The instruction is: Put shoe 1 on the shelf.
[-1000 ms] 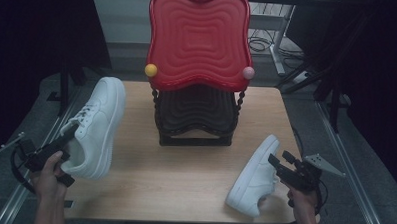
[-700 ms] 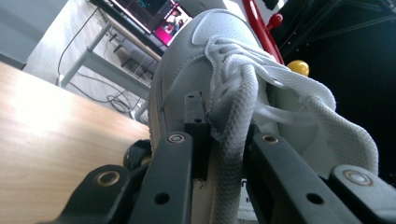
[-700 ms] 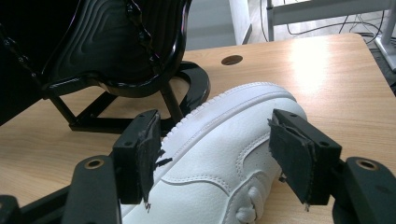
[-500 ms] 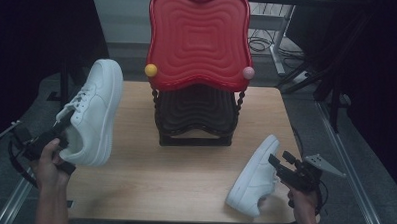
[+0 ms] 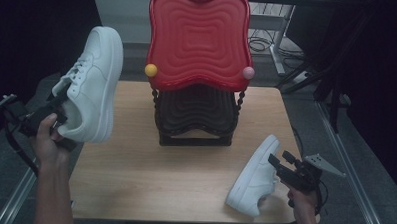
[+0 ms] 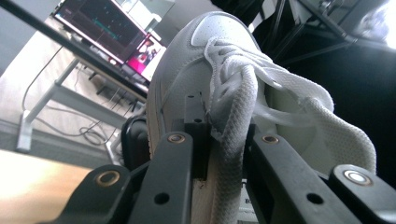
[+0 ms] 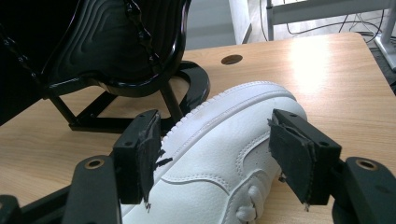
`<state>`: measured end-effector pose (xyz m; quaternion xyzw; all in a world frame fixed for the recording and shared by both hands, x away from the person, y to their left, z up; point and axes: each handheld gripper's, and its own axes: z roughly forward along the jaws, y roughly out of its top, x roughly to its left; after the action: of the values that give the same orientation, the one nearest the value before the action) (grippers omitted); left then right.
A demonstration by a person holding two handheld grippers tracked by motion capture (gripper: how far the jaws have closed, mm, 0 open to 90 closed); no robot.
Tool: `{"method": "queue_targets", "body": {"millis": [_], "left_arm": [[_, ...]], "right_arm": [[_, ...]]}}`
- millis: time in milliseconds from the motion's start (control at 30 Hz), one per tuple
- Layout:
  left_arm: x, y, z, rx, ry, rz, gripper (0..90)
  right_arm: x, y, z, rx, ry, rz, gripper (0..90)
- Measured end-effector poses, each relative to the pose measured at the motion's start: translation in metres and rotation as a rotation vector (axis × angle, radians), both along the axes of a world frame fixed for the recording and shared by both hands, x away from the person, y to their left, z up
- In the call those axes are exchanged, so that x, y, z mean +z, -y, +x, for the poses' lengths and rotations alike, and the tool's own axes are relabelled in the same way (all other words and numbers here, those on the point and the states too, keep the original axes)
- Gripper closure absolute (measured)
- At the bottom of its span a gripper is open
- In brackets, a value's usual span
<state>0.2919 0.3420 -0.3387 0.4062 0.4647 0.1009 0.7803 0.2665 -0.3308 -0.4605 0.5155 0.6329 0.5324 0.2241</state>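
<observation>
The left gripper (image 5: 54, 114) is clamped on the collar of a smooth white leather sneaker (image 5: 92, 86), held in the air above the left edge of the wooden table (image 5: 149, 183). At the table's back edge stands a glossy two-tier rack (image 5: 197, 87), ribbed red above black. Near the front right corner lies a second white sneaker (image 5: 254, 176), with the right gripper (image 5: 279, 167) spread wide on both sides of it, pads not touching.

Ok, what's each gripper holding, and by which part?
The left gripper clamps the raised white sneaker by its tongue and laces. The right gripper holds nothing; its jaws stand open around the other sneaker.

Light wooden table (image 5: 174, 186), black tiered rack (image 5: 196, 117) standing mid-table, white shoe (image 5: 254, 176) lying near right front corner
</observation>
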Motion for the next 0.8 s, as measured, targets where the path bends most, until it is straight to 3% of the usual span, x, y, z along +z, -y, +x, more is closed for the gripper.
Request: {"method": "queue_targets", "body": {"millis": [200,500,800], "left_arm": [[0.016,0.003,0.009,0.001,0.025,-0.015,82.2],[0.040,0.013,0.030,0.005,0.021,0.009,82.2],[0.061,0.024,0.048,-0.010,0.030,-0.013,82.2]], "right_arm": [[-0.001,0.000,0.001,0.000,-0.002,-0.002,33.9],[-0.001,0.001,0.001,-0.002,-0.004,-0.002,33.9],[-0.003,0.000,0.002,-0.004,-0.006,-0.001,34.0]]}}
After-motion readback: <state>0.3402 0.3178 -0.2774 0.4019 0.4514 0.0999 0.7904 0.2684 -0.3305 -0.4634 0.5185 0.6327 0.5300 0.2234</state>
